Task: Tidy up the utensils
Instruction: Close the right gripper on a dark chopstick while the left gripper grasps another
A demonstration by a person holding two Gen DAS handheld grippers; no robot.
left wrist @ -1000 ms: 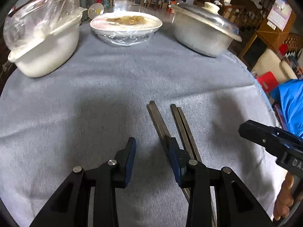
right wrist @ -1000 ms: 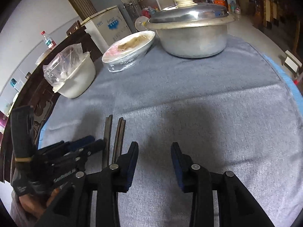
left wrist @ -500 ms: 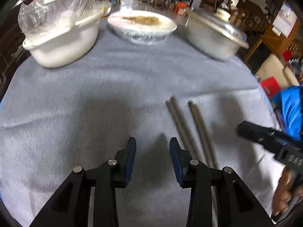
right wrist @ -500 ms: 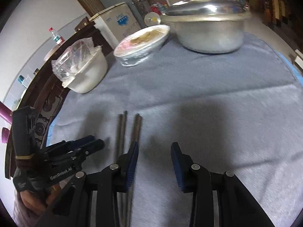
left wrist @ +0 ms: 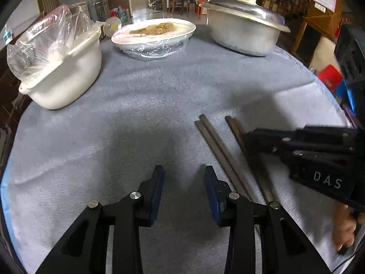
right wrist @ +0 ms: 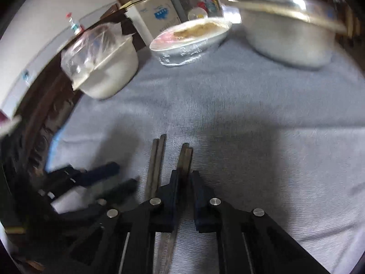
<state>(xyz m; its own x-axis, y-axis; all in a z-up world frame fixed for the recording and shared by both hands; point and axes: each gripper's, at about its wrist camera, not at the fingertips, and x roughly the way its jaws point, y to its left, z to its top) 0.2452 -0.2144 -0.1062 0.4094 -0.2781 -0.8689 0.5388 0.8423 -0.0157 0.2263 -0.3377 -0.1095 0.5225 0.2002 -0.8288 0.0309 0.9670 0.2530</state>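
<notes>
Two pairs of dark chopsticks lie side by side on the grey tablecloth. In the left wrist view the left pair (left wrist: pixel 216 146) lies just right of my open, empty left gripper (left wrist: pixel 183 175), and the right pair (left wrist: pixel 235 125) runs under my right gripper (left wrist: pixel 246 137). In the right wrist view my right gripper (right wrist: pixel 184 178) has closed its jaws around the right pair (right wrist: pixel 185 157); the left pair (right wrist: pixel 157 155) lies beside it. The left gripper (right wrist: pixel 109 173) shows blurred at the left.
A white bowl with a plastic bag (left wrist: pixel 61 68) stands at the back left, a plastic-wrapped dish of food (left wrist: pixel 155 36) at the back middle, a lidded metal pot (left wrist: pixel 244 29) at the back right. The table edge (left wrist: pixel 330 86) curves on the right.
My right gripper moved left over the right pair of chopsticks and closed on it. My left gripper shifted left, off the chopsticks, and stays open.
</notes>
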